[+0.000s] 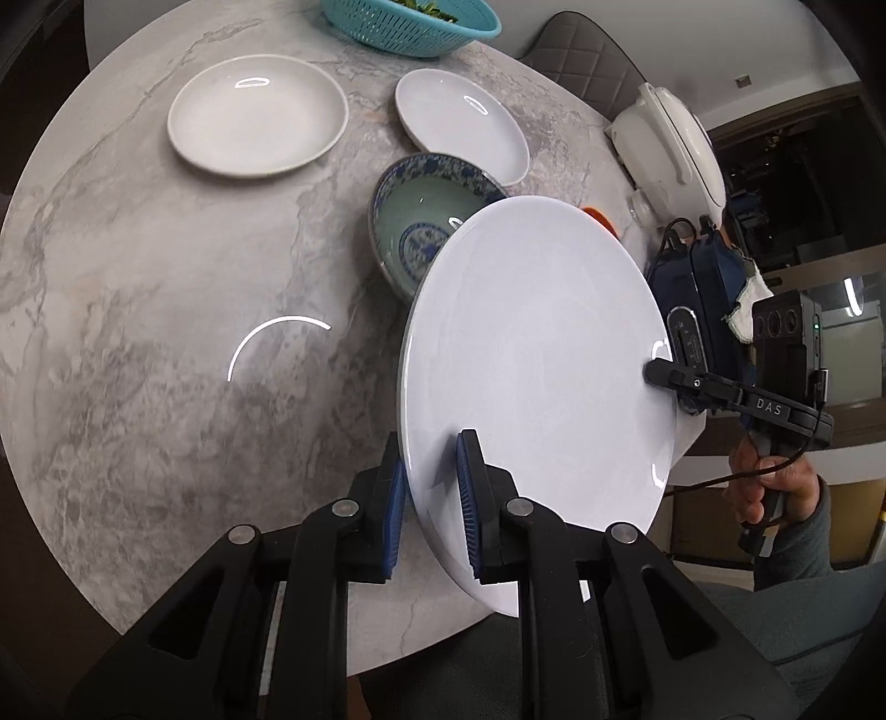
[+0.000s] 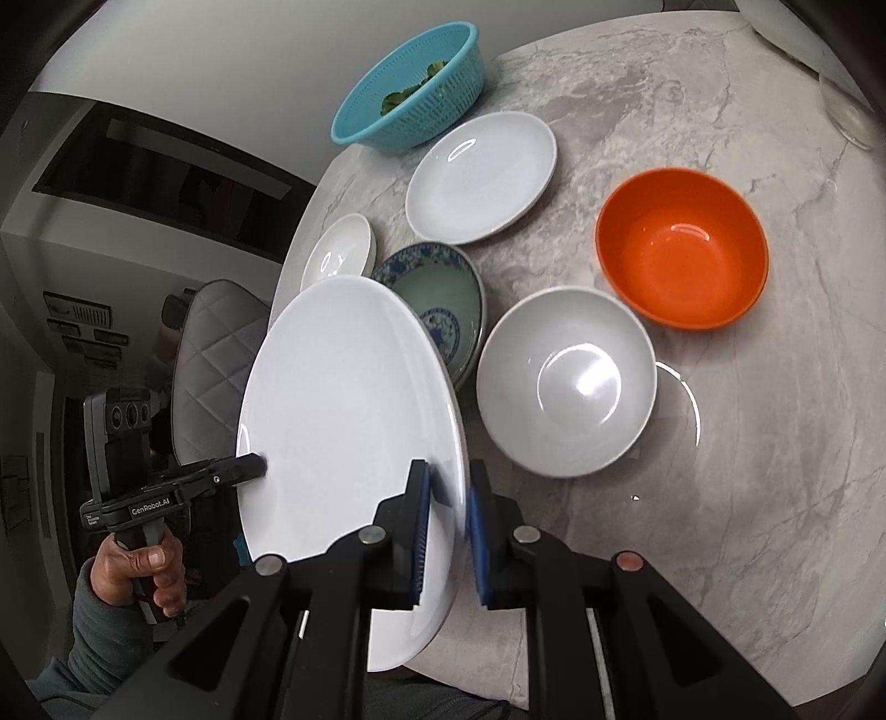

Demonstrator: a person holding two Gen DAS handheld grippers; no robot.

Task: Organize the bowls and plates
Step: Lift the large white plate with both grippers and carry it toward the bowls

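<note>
A large white plate [image 1: 537, 354] [image 2: 343, 399] is held tilted above the marble table [image 1: 138, 332] [image 2: 747, 471] by both grippers. My left gripper [image 1: 432, 443] [image 2: 257, 468] is shut on one rim, its blue pads pressing both faces. On the opposite rim my right gripper [image 2: 448, 471] [image 1: 656, 374] is shut the same way. Beyond the held plate stands a blue-patterned bowl [image 1: 415, 221] [image 2: 443, 293], partly hidden by it. Two smaller white plates [image 1: 257, 113] [image 1: 462, 122] lie farther back. A white bowl [image 2: 565, 382] and an orange bowl [image 2: 681, 249] stand to the right.
A teal colander [image 1: 410, 22] [image 2: 410, 88] with greens sits at the table's far edge. A white rice cooker [image 1: 670, 138] stands at the right edge. A quilted grey chair [image 2: 216, 332] is beside the table. A person's hands grip both handles.
</note>
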